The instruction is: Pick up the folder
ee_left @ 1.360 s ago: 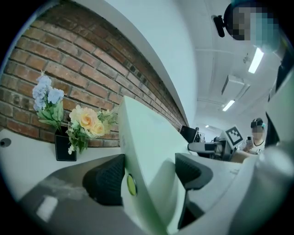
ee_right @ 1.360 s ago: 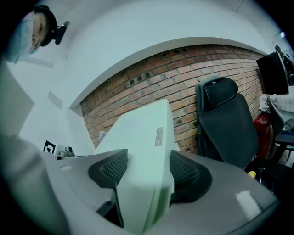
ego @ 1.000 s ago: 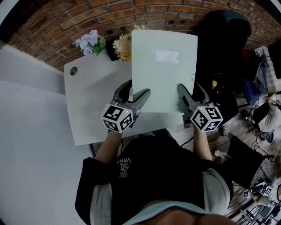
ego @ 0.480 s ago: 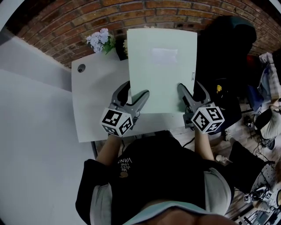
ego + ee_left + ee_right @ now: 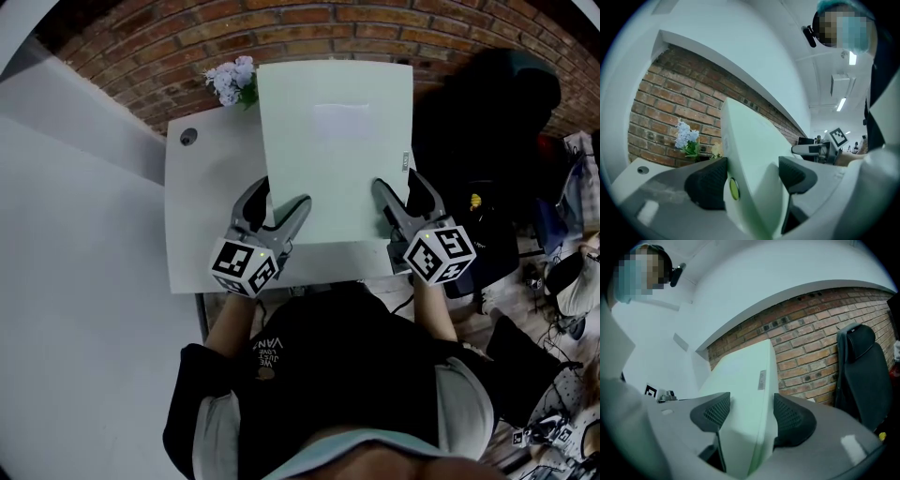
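**Folder raised by its near edge in both claws: sag, slip and twist are the risks**

Head view: the pale green folder (image 5: 336, 150) is held up off the white tabletop (image 5: 211, 225). It is gripped along its near edge by the left claw (image 5: 281, 195) and the right claw (image 5: 396, 183), one towards each corner. The far part is unsupported. A sag or swing of that free end is judged the chief risk, since the whole weight is carried at one edge. A bunch of pale flowers (image 5: 232, 80) is seen just beside the far left corner and could be knocked if the folder is tipped forward. The brick wall (image 5: 281, 28) behind limits any forward reach.

Left gripper view: the left claw is seen clamped on the folder, which rises steeply between its dark pads. The cover looks smooth, so a slide out of the pads is thought possible if the squeeze is eased.

Right gripper view: the right claw is likewise closed on the folder, at the side bearing a small label (image 5: 761, 379). If the two claws are moved unevenly, the folder could be twisted or creased. A black chair (image 5: 858, 371) stands off to the right, well apart from the folder.
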A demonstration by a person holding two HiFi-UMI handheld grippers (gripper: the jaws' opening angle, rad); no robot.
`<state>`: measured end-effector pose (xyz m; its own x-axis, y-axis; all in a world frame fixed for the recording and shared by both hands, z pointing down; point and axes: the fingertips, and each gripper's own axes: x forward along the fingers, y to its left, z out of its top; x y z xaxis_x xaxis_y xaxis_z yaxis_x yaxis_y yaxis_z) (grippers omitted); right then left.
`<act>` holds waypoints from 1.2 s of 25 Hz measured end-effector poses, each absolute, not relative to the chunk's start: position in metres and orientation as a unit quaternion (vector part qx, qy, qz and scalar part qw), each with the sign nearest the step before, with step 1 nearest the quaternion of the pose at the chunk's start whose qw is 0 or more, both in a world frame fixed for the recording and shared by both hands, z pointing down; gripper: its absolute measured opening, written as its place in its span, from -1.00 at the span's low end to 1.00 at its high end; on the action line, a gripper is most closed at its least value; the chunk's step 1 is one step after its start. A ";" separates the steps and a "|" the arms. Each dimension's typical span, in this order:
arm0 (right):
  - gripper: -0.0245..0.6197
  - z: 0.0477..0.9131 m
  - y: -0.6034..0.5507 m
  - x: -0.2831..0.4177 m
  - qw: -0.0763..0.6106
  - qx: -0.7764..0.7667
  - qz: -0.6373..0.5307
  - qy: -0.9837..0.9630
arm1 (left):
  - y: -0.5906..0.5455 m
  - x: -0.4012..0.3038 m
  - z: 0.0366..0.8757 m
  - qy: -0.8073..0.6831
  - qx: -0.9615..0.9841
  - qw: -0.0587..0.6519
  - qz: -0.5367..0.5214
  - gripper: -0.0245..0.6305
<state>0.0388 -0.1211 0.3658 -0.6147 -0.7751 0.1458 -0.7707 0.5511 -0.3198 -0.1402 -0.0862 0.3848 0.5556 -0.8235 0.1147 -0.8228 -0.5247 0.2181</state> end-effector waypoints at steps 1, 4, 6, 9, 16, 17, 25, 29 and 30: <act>-0.05 0.365 -0.121 0.035 0.006 -0.434 -0.178 0.883 | -0.084 -0.143 0.385 -0.475 0.872 0.123 -0.001 0.14; -0.05 0.365 -0.119 0.025 0.004 -0.421 -0.177 0.890 | -0.079 -0.153 0.383 -0.485 0.866 0.121 -0.001 0.14; -0.05 0.364 -0.118 0.019 0.003 -0.414 -0.176 0.893 | -0.076 -0.158 0.382 -0.491 0.863 0.119 -0.001 0.14; -0.05 0.363 -0.116 0.012 0.001 -0.405 -0.174 0.898 | -0.072 -0.165 0.381 -0.498 0.860 0.115 -0.002 0.14; -0.05 0.362 -0.111 -0.003 -0.006 -0.389 -0.165 0.907 | -0.063 -0.179 0.381 -0.507 0.855 0.111 -0.001 0.13; -0.05 0.363 -0.111 -0.005 -0.009 -0.386 -0.162 0.908 | -0.062 -0.181 0.382 -0.508 0.854 0.110 0.001 0.13; -0.07 0.365 -0.105 -0.018 -0.025 -0.373 -0.146 0.916 | -0.055 -0.192 0.388 -0.519 0.847 0.115 0.006 0.12; -0.07 0.367 -0.102 -0.019 -0.030 -0.374 -0.138 0.917 | -0.052 -0.193 0.391 -0.523 0.845 0.113 0.010 0.12; -0.07 0.369 -0.101 -0.020 -0.032 -0.374 -0.135 0.917 | -0.051 -0.194 0.393 -0.523 0.845 0.112 0.011 0.12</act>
